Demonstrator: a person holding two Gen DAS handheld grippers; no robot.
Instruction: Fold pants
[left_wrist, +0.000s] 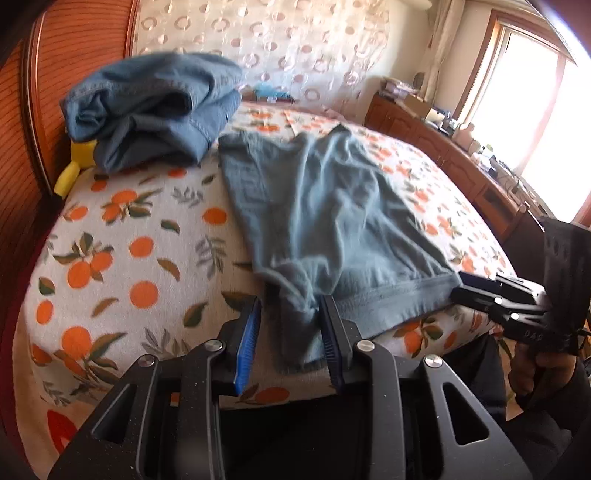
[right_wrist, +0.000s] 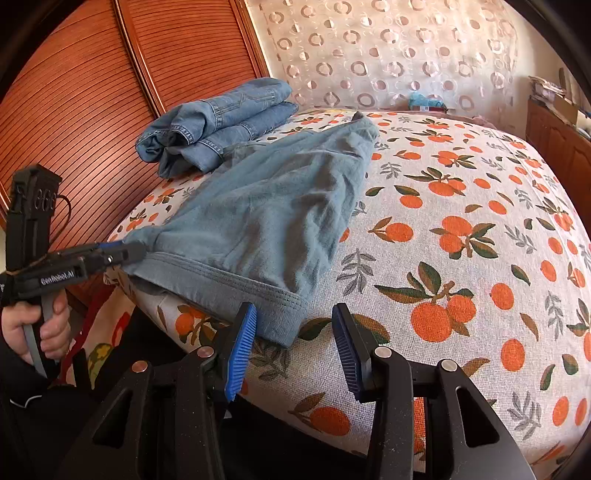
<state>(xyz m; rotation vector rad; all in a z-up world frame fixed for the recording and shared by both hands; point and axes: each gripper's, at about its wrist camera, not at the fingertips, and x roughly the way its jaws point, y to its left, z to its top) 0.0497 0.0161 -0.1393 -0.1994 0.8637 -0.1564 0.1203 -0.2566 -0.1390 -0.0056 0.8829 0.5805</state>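
I am facing a bed with orange-print cover; sunlight is coming through the window above wooden cabinets, beside slatted wardrobe doors.

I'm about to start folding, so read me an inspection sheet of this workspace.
Surface: bed with an orange-print cover, lightly wrinkled.
Job's things: pants spread out, waistband at the near edge.
Clutter: folded jeans at the far left; yellow object partly under them; blue item at the far edge, too small to identify.
Grippers: left gripper jaws apart, waistband corner bunched between them; right gripper jaws apart at the other waistband corner.
Cables: short black loop on the left gripper.
Surroundings: slatted wooden doors, ring-patterned curtain, cluttered sideboard, bright window.
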